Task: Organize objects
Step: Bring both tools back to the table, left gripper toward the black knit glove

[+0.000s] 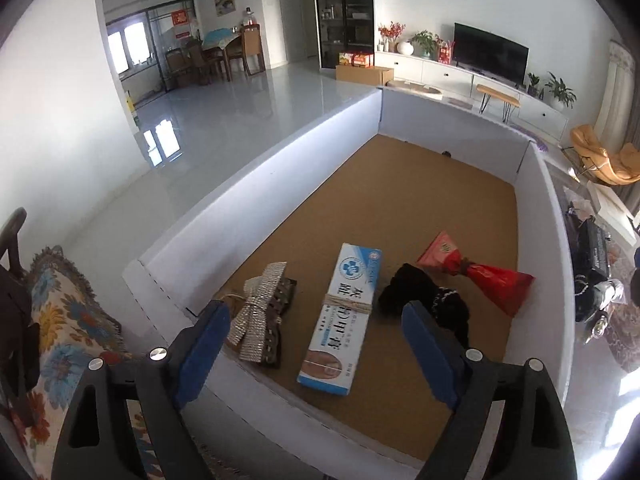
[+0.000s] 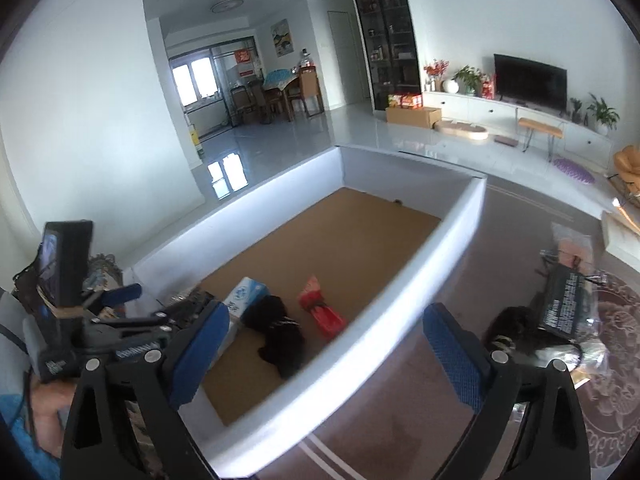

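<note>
So far, four items down, more waiting outside.
Box: flat on the cork floor of the tray, near the front wall, twine around the middle, long axis running away from the left camera.
Bow: glittery, just left of the box, lying on a dark clip, close to the front left corner.
Black cloth: right of the box, touching or nearly touching the red bag; contact not clear.
Red bag: furthest right of the row, tied neck, one end near the right wall.
Left gripper: jaws wide apart, nothing between the pads, hanging over the front wall above the box.
Right gripper: jaws wide apart, empty, straddling the tray's right wall rather than any item.
Pile outside: dark packet, another dark fluffy piece and wrapped bits on the rug to the right of the tray; presumably next to sort.
Risk, wall: right jaws low over the rim; a downward move could strike it and shove the tray.
Risk, row: items packed close; reaching for one could drag its neighbour, the cloth especially.
Risk, pile: overlapping things; a wide grab could lift two at once or slip on film.
</note>
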Demonstrator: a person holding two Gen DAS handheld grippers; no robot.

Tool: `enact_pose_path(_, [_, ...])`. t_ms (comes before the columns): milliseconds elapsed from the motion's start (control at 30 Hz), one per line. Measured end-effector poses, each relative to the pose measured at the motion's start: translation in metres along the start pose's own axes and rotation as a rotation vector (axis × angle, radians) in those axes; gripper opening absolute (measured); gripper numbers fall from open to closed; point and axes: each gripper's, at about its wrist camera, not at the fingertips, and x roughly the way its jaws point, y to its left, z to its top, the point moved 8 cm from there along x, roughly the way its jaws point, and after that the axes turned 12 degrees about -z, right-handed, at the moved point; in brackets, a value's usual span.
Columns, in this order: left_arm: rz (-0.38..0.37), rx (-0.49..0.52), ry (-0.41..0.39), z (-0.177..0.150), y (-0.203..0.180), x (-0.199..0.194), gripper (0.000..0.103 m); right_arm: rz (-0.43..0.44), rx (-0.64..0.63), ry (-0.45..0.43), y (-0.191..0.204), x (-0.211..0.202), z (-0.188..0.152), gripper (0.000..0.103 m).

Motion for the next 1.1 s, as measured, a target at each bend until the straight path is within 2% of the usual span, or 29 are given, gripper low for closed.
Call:
enact_pose_path(133, [-0.078, 0.064, -0.061, -0.001, -0.047, -0.02, 0.088, -0.16, -0.011, -0.01, -0.071, -0.008, -0.035, 0.1])
enact_pose_path(300, [-0.206, 0.156, -0.082, -0.007, -0.12, -0.036, 0.088, -0.327, -0.017, 0.06, -0.159, -0.009, -0.096, 0.1])
enact_pose_path(467, [-0.367, 0.26, -0.091, -0.023, -0.198, -0.06, 0.088, -0.421, 0.036, 0.12, -0.224, -0.022, -0.144, 0.1])
enact_pose_path(600, [-0.459, 0.347, -0.057, -0.046, -0.254, -0.063, 0.088, -0.463, 0.07, 0.148, -0.25, -0.028, -0.165, 0.1])
enact_pose_path(700, [-0.471, 0.384, -0.014, -0.067, -0.281, -0.05, 0.088, -0.482, 0.075, 0.165, -0.255, -0.03, -0.176, 0.1])
enact_pose_path(800, [-0.487, 0.38, 0.037, -0.088, -0.296, -0.028, 0.088, -0.492, 0.073, 0.176, -0.258, -0.029, -0.182, 0.1])
enact_pose_path(933, [-0.469, 0.376, 0.073, -0.107, -0.301, -0.001, 0.088, -0.499, 0.068, 0.179, -0.257, -0.028, -0.188, 0.1])
enact_pose_path(1100, [-0.433, 0.376, 0.097, -0.115, -0.294, 0.025, 0.088, -0.494, 0.075, 0.195, -0.258, -0.025, -0.192, 0.1])
